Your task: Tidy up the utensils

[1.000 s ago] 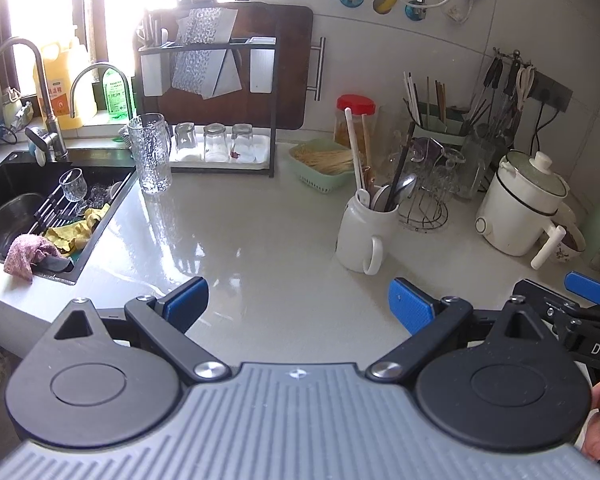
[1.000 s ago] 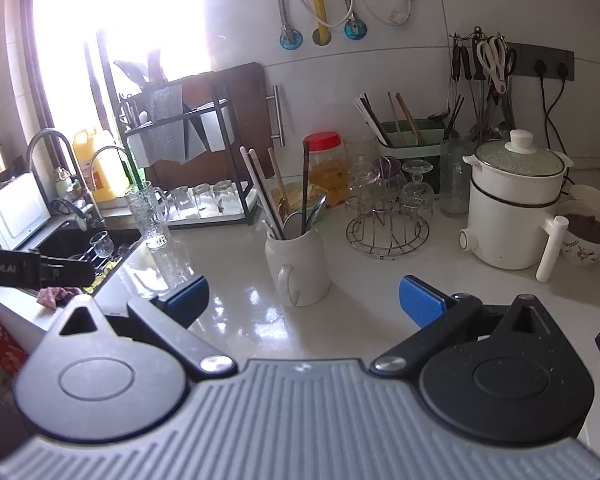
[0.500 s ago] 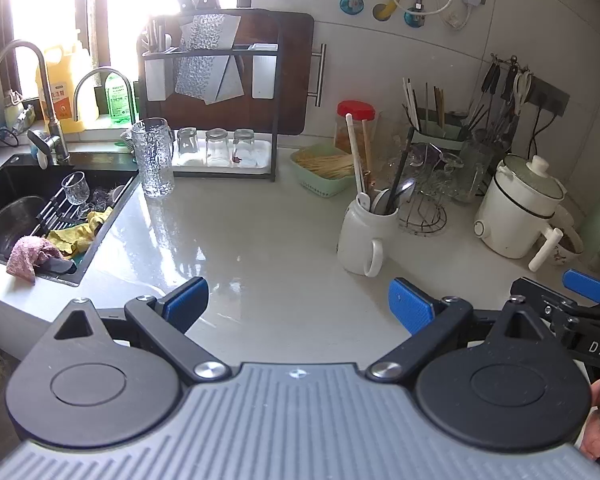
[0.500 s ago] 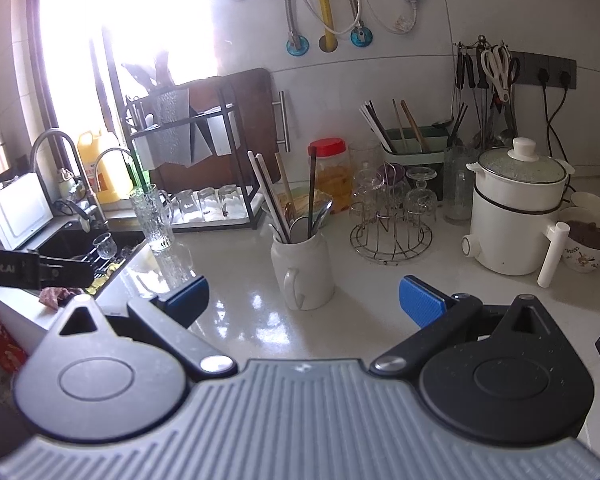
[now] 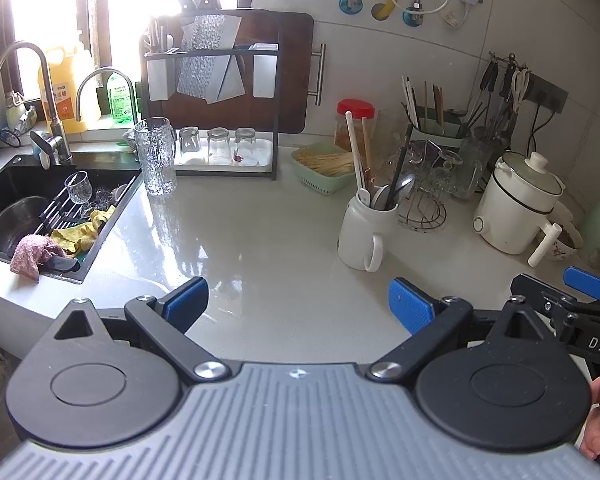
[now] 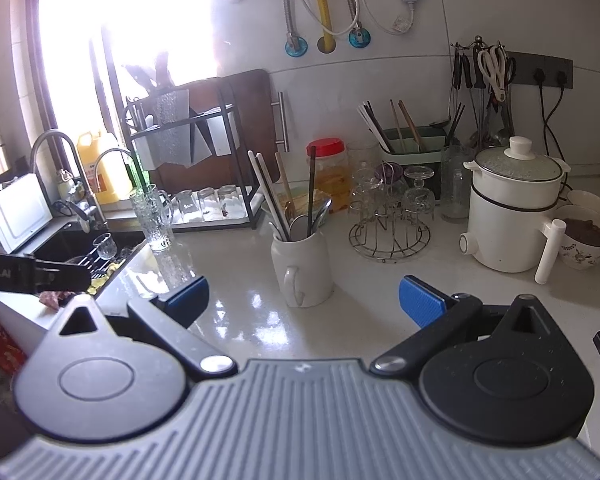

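- White ceramic mug (image 5: 361, 236) stands upright on the pale glossy countertop (image 5: 240, 248), handle toward the cameras. It holds the utensils: pale chopsticks (image 5: 355, 152), a wooden stick, one black chopstick (image 5: 399, 168) and metal spoons (image 5: 401, 186), all leaning out of the rim.
- Left gripper (image 5: 298, 304): jaws spread wide, blue pads apart, nothing between them. It hovers over bare counter, mug ahead and to the right, well apart from the fingertips.
- Right gripper (image 6: 303, 300): jaws likewise spread, empty. In its view the mug (image 6: 301, 266) sits almost centred between the two blue pads, just beyond them; contact not evident.
- Right gripper's body and one blue pad also show at the right edge of the left view, with part of a hand (image 5: 597, 436) on the handle.
- Behind the mug: wire glass rack (image 6: 389, 232) with upturned stemmed glasses, red-lidded jar (image 6: 328, 168), green caddy (image 6: 413, 148) with more chopsticks against the wall.
- Right of the rack: white electric pot (image 6: 507, 216) with lid; bowl (image 6: 587, 240) of dark contents beside it.
- Left side: black sink (image 5: 16, 204) with faucets, a stemmed glass, yellow and pink cloths on its edge. Textured glass pitcher (image 5: 156, 156) near the sink corner.
- Black shelf rack (image 5: 212, 112) with three upturned tumblers on its tray; dark cutting board behind.
- Window glare washes out the upper left.
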